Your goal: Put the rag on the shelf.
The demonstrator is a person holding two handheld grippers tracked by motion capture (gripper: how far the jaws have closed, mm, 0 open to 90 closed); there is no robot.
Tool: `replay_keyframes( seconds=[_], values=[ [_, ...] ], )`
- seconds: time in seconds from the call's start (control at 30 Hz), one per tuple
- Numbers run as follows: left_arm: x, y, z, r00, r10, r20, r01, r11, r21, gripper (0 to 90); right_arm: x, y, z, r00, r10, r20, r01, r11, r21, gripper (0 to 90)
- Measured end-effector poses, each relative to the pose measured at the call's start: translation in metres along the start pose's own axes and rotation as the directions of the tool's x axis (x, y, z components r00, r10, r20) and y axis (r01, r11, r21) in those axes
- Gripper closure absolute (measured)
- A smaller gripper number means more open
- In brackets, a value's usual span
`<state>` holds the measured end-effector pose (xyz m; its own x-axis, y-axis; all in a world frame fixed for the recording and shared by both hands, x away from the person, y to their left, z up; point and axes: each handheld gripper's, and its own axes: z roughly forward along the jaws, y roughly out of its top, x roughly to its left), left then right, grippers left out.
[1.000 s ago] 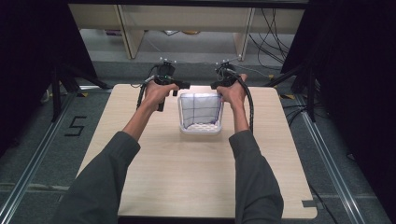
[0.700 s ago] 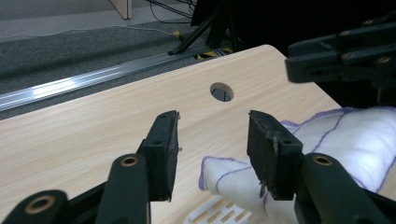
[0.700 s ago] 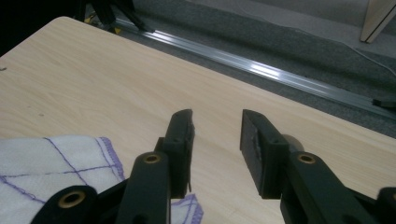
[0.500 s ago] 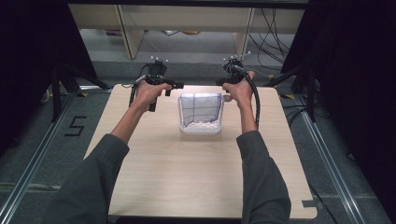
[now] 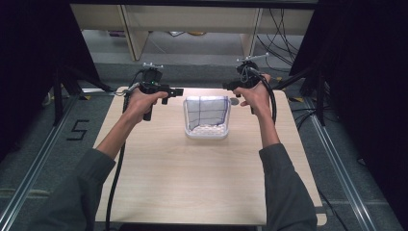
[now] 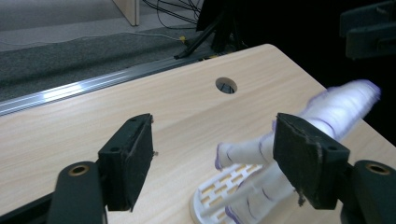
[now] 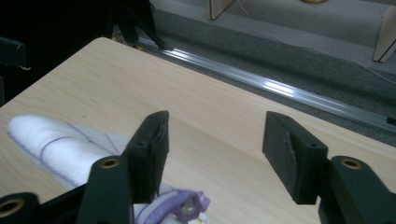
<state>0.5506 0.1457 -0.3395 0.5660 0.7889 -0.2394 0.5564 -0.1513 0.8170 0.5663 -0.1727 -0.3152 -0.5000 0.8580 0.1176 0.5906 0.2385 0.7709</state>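
My claws work over a pale wooden table on a grey floor, with dark curtains at both sides. The left gripper and right gripper have just been opening and hold nothing. Between them stands the white basket with its checked cloth. Both hands have drawn away from it since before.

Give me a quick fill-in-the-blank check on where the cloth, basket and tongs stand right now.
1. The white cloth with purple lines is draped over a white slotted ____.
2. Both tongs, left and right, have their jaws ____, having just been opening, with nothing between them.
3. The basket stands on a wooden ____.

Missing words: basket; open; table
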Motion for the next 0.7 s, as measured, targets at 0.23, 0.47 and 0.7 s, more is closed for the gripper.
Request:
replay_keyframes(
  seconds=[0.23,0.47,0.7],
  values=[
    [-0.001,-0.012,-0.009,0.9985,-0.034,0.042,0.035,0.9994,-0.010,23.7,0.009,-0.008,-0.015,0.9991,-0.043,0.000,0.043,0.999,0.008,36.6],
    [-0.006,-0.021,-0.016,0.9991,0.007,0.043,-0.006,1.0000,-0.005,20.2,0.017,-0.017,-0.028,0.9988,-0.048,-0.011,0.048,0.999,-0.008,36.4],
    [-0.014,-0.033,-0.022,0.9966,0.026,0.078,-0.026,0.9997,-0.001,16.2,0.024,-0.029,-0.037,0.9981,-0.058,-0.022,0.057,0.998,-0.039,36.1]
  ],
)
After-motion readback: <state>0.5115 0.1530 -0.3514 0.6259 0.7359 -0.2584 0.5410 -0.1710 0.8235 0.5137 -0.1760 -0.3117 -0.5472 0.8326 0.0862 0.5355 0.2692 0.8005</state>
